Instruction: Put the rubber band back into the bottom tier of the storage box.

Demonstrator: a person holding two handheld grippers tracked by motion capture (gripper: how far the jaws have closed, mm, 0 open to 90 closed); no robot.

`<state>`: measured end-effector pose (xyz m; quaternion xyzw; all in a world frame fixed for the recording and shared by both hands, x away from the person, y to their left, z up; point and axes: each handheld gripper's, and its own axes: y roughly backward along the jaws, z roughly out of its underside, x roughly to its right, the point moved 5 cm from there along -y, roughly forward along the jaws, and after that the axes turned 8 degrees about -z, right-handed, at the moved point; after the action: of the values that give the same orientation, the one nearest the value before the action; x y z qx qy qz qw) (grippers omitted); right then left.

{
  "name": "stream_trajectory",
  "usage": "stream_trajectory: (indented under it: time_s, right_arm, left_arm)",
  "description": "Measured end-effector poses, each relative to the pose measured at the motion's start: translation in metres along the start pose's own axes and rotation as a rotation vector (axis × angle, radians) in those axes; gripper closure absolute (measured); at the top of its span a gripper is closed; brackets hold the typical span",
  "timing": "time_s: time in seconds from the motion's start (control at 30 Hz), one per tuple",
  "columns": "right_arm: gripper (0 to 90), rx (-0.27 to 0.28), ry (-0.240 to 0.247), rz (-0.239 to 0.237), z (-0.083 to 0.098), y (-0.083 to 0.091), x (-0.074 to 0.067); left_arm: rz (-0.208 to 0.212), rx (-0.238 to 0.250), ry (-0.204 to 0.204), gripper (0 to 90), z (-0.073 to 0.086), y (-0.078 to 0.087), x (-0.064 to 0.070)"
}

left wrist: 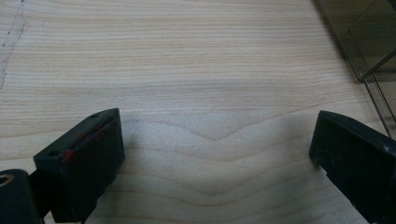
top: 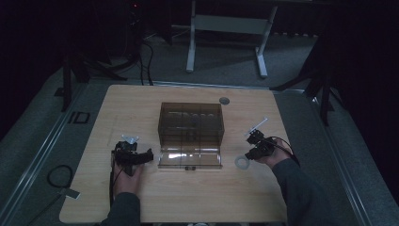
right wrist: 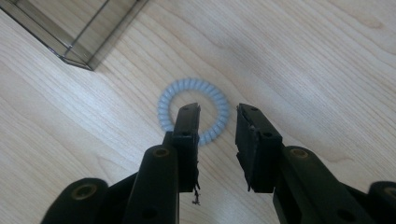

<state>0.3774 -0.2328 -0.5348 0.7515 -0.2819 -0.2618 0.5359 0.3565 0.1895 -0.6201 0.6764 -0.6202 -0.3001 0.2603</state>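
One clear box (top: 190,125), one coil ring (right wrist: 194,111)

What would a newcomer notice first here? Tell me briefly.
The smoky clear box at the table's centre, its lid folded down flat toward the person. Next, the pale blue coil hair tie lying on the wood right of the box, with the right gripper open just above it.

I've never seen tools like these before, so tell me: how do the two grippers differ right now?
The left gripper has its jaws spread wide over bare wood of the table; the right gripper holds its jaws closer together, with a gap left. Nothing lies between the left gripper's jaws, while the right gripper's jaws straddle one side of a pale blue coiled ring. Both are black, open and beside the clear box.
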Motion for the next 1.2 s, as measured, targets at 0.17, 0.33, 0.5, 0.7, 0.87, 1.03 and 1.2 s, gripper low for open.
stream_trajectory:
  time_s: [0.17,0.33,0.5,0.7,0.87,1.03,1.2]
  right_arm:
    - [72.0,-0.047,0.01,0.003,-0.002,-0.007,0.0]
    - [73.8,-0.084,0.003,0.003,-0.003,-0.016,0.004]
    - [75.3,-0.102,-0.007,-0.01,-0.004,-0.022,0.008]
    - [75.6,-0.127,-0.009,-0.015,-0.005,-0.028,0.008]
    - [76.6,-0.151,-0.003,-0.014,-0.007,-0.033,0.008]
    - [76.6,-0.167,-0.006,-0.011,-0.008,-0.036,0.009]
    - [76.6,-0.193,-0.005,-0.003,-0.008,-0.041,0.01]
  left_arm:
    - [0.0,0.0,0.0,3.1,0.0,0.0,0.0]
    - [0.0,0.0,0.0,3.1,0.0,0.0,0.0]
    - [0.0,0.0,0.0,3.1,0.0,0.0,0.0]
    - [0.0,0.001,0.0,3.1,0.0,0.0,0.0]
    - [0.0,0.0,0.0,3.1,0.0,0.0,0.0]
    - [0.0,0.0,0.0,3.1,0.0,0.0,0.0]
    - [-0.001,0.001,0.002,3.1,0.0,0.0,0.0]
